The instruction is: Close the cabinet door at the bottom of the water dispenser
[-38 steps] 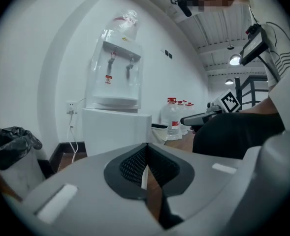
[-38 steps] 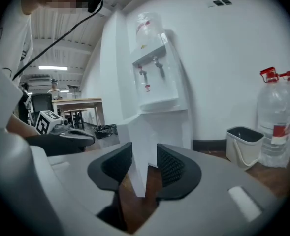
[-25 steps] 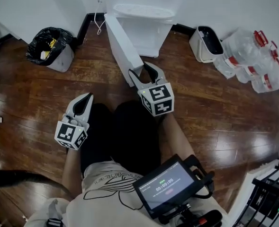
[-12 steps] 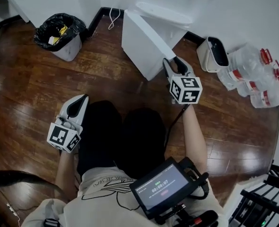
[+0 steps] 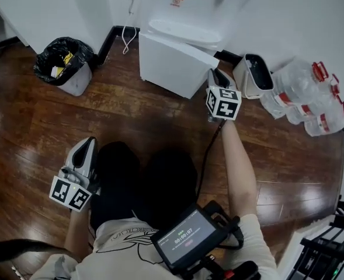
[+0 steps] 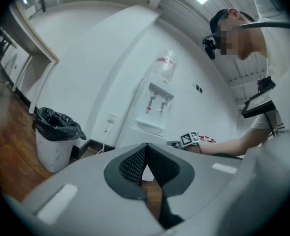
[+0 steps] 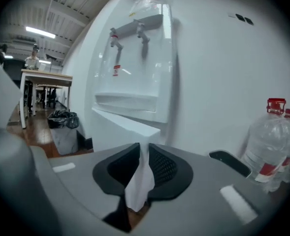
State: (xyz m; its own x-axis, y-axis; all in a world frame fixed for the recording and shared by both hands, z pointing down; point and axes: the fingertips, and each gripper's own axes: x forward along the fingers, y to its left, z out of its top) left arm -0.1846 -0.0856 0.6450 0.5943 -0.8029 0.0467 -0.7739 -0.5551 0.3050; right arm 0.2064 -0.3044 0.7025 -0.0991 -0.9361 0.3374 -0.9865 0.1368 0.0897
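Note:
The white water dispenser (image 5: 183, 4) stands against the wall, and its bottom cabinet door (image 5: 172, 63) hangs partly open, angled out from the front. My right gripper (image 5: 216, 74) is at the door's free right edge. In the right gripper view its jaws (image 7: 144, 154) are closing, and the door's thin white edge (image 7: 130, 124) fills the gap between the pads. My left gripper (image 5: 85, 147) hangs low at the left, beside the person's knee, far from the door. Its jaws (image 6: 145, 154) are shut on nothing, and the dispenser (image 6: 154, 107) shows beyond them.
A bin with a black bag (image 5: 63, 63) stands left of the dispenser, and a cord (image 5: 128, 16) hangs from a wall socket. A small white bin (image 5: 254, 72) and several large water bottles (image 5: 312, 98) sit at the right. A tablet (image 5: 189, 238) hangs at the person's chest.
The door has swung from pointing out at the person to lying nearly across the dispenser's front. The right gripper moved right and away with it while its jaws narrowed. The left gripper drifted slightly.

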